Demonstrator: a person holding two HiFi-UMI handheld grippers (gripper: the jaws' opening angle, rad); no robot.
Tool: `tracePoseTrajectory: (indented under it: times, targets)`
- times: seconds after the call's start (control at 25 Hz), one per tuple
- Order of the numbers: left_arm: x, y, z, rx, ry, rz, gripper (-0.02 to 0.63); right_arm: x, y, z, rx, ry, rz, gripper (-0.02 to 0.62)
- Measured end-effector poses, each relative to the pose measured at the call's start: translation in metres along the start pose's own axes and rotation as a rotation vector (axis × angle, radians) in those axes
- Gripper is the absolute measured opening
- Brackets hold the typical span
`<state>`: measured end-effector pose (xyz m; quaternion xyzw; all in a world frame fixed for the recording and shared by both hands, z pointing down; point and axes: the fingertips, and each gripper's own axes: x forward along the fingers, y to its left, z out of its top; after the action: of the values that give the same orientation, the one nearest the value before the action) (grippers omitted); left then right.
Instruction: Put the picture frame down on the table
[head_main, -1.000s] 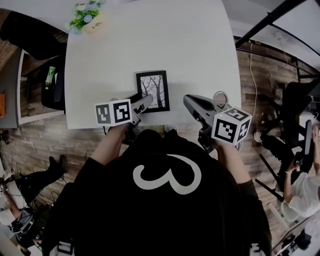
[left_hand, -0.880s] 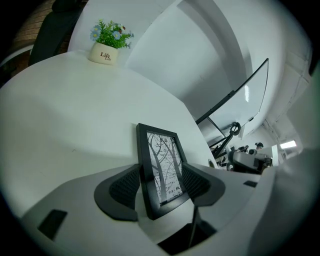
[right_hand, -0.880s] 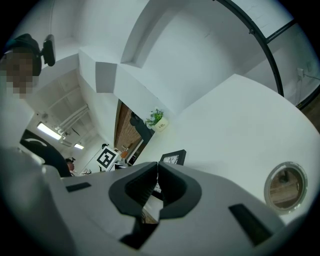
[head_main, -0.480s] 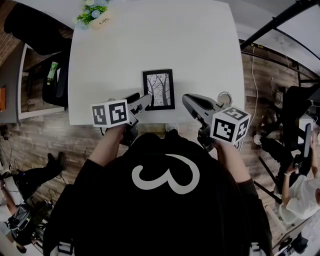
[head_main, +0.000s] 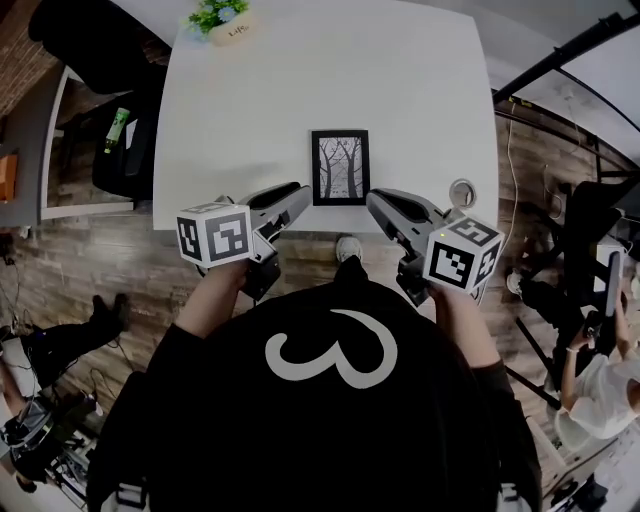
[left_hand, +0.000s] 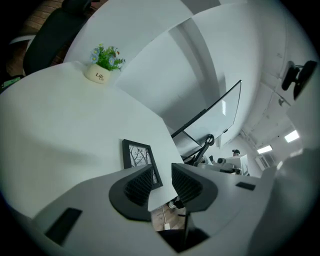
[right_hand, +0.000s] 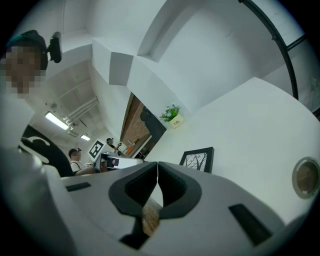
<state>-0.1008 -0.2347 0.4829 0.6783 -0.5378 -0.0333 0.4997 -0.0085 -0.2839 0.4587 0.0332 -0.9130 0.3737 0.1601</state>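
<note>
Frame (head_main: 340, 167) lies flat on the table (head_main: 300, 90), nothing around it. My left gripper (head_main: 298, 192) is narrowly apart and empty, my right gripper (head_main: 376, 202) closed. Pot (head_main: 232, 28) at the far edge holds a plant.

The picture frame (head_main: 340, 167) is black around a black-and-white print of bare trees, on the white table (head_main: 300, 90). At the table's far edge a cream pot (head_main: 237, 31) holds green leaves. Off its near edge the floor (head_main: 110, 255) is brown wood planks.
</note>
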Motion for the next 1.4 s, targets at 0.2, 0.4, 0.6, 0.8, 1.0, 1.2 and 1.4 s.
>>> tracePoseTrajectory:
  times: [0.2, 0.4, 0.6, 0.8, 1.0, 1.2, 1.4]
  targets:
    - [-0.031, -0.036, -0.007, 0.112, -0.008, -0.062, 0.050, -0.007, 0.034, -0.012, -0.032, -0.003, 0.009, 0.023]
    - [-0.065, -0.076, -0.014, 0.158, -0.038, -0.201, 0.018, -0.016, 0.065, -0.024, -0.031, -0.019, 0.004, 0.023]
    - [-0.098, -0.093, -0.030, 0.232, -0.051, -0.237, 0.015, -0.023, 0.111, -0.034, -0.076, -0.062, 0.032, 0.023]
    - [-0.130, -0.108, -0.044, 0.256, -0.086, -0.292, 0.015, -0.026, 0.142, -0.050, -0.124, -0.075, 0.000, 0.023]
    - [-0.155, -0.109, -0.060, 0.270, -0.105, -0.307, 0.015, -0.024, 0.168, -0.068, -0.140, -0.080, -0.002, 0.023]
    - [-0.171, -0.100, -0.081, 0.258, -0.100, -0.311, 0.015, -0.019, 0.178, -0.088, -0.132, -0.087, -0.010, 0.023]
    - [-0.184, -0.094, -0.096, 0.251, -0.089, -0.318, 0.015, -0.015, 0.188, -0.108, -0.106, -0.073, -0.039, 0.023]
